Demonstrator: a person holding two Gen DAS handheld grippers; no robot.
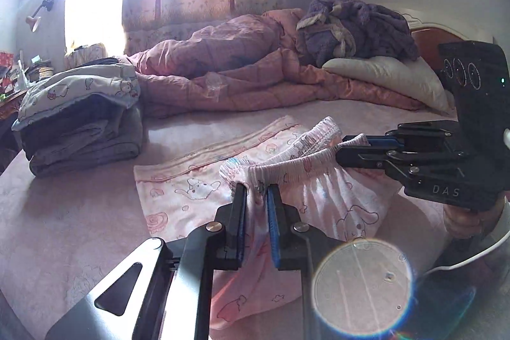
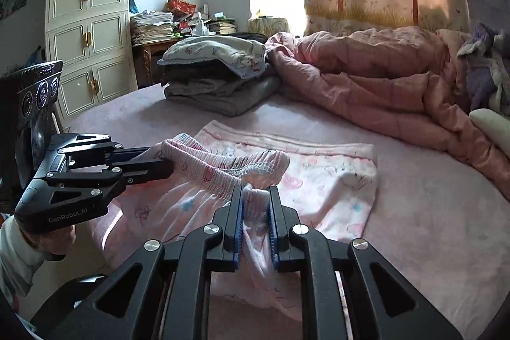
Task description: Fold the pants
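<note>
both grippers are clamped on the elastic waistband of the pale pink cartoon-print cotton pants point(image 1: 318, 203) on the pink bed point(image 2: 414, 212): left gripper point(image 1: 256, 190), right gripper point(image 2: 255, 191) at its three o'clock.

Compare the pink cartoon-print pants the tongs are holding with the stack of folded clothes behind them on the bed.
The pink cartoon-print pants lie low and partly spread, their gathered elastic waistband lifted; the stack of folded clothes sits piled several layers high. The pants are pale pink; the stack is mostly grey and dark with a light printed piece on top. The pants are gripped by the left tongs and right tongs; the stack is untouched. Both rest on the pink bed sheet.
</note>
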